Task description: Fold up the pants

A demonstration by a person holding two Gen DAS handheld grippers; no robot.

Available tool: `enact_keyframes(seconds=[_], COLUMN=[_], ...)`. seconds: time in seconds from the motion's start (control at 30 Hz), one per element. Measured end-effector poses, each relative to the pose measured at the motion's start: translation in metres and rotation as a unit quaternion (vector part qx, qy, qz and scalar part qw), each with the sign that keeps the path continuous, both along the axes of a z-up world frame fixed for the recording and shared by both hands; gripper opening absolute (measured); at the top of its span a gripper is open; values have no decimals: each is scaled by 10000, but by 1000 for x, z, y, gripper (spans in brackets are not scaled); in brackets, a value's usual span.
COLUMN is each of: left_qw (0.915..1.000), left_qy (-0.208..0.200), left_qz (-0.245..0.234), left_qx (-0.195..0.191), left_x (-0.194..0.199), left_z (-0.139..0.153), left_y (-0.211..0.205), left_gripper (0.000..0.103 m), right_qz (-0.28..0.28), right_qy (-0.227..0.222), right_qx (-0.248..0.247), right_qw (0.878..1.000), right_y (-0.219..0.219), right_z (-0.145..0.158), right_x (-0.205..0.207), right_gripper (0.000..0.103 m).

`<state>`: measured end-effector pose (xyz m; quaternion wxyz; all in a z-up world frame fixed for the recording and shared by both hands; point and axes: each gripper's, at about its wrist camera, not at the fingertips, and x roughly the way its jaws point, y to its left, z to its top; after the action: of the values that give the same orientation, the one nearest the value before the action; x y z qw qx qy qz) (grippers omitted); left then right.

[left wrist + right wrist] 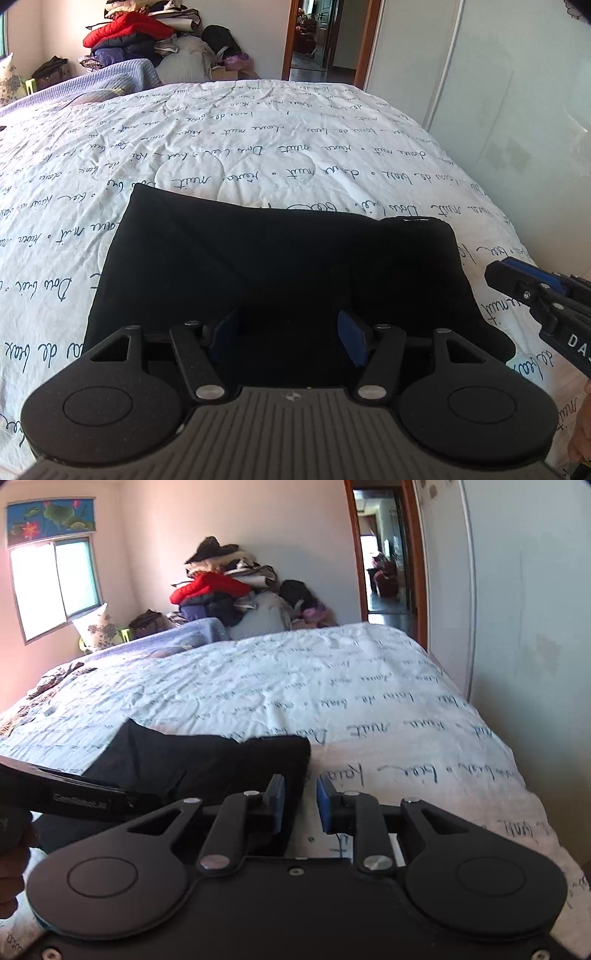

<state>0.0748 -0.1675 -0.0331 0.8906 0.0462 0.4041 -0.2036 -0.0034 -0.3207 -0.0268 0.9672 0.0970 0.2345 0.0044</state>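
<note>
The black pants (277,258) lie folded into a compact rectangle on the white quilt with blue script (258,147), near the bed's front edge. My left gripper (287,334) hovers over the near part of the pants, jaws open wide, blue pads clear of the cloth. My right gripper (301,803) sits at the right edge of the pants (203,760), its pads a narrow gap apart; the cloth's edge shows in the gap, and the pads do not press on it. In the left wrist view the right gripper (498,275) comes in from the right, just off the pants.
The quilt (351,701) spreads far beyond the pants. A pile of clothes with a red jacket (210,587) stands at the back wall. A pale wardrobe door (498,92) runs along the bed's right side, beside an open doorway (314,37).
</note>
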Motion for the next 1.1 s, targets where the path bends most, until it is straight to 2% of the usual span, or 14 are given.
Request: enact_keyframes(seconds=[0.1,0.17,0.3,0.37,0.43,0.5,0.57,0.63,0.7,0.77,0.83,0.93,1.0,1.1], left_qw=[10000,9999,9992,9983,9975,9966,9941,9937,9933,9947,9948,9967,9979,9969], left_qy=[43,7,-321,-430,-464,-362,-183,-31,88,42,-4,-72,-30,-219], left_qz=[-51,-112,3,92,196,388,685,778,932,961,967,785,617,430], left_qx=[27,45,222,385,493,625,817,805,673,374,332,190,173,617], left_x=[-1,-4,10,27,53,78,106,129,135,126,107,67,48,32], left_z=[-1,3,17,20,20,13,-1,-12,-12,-3,3,7,4,-9], left_y=[1,5,19,20,22,23,28,36,47,60,69,78,78,69], left_gripper=[67,67,68,68,69,69,69,75,73,71,71,73,75,78], right_qz=[744,777,691,923,1200,1148,1135,1033,793,849,1057,1455,1411,1224], right_qy=[314,692,308,279,515,850,988,999,959,696,561,705,837,852], right_qx=[-43,-492,-127,-365,-582,-751,-552,-515,-751,-852,-906,-1096,-1341,-986], right_qw=[9967,9934,9971,9947,9897,9869,9871,9883,9894,9903,9887,9807,9773,9839], right_y=[15,19,4,11,18,17,9,6,9,17,29,47,51,42], right_z=[-5,-22,2,10,5,-8,-18,-18,-11,2,9,2,-13,-14], right_x=[21,36,44,59,82,107,123,128,121,100,76,55,54,54], right_gripper=[22,23,26,26,25,26,26,26,27,27,27,28,28,28])
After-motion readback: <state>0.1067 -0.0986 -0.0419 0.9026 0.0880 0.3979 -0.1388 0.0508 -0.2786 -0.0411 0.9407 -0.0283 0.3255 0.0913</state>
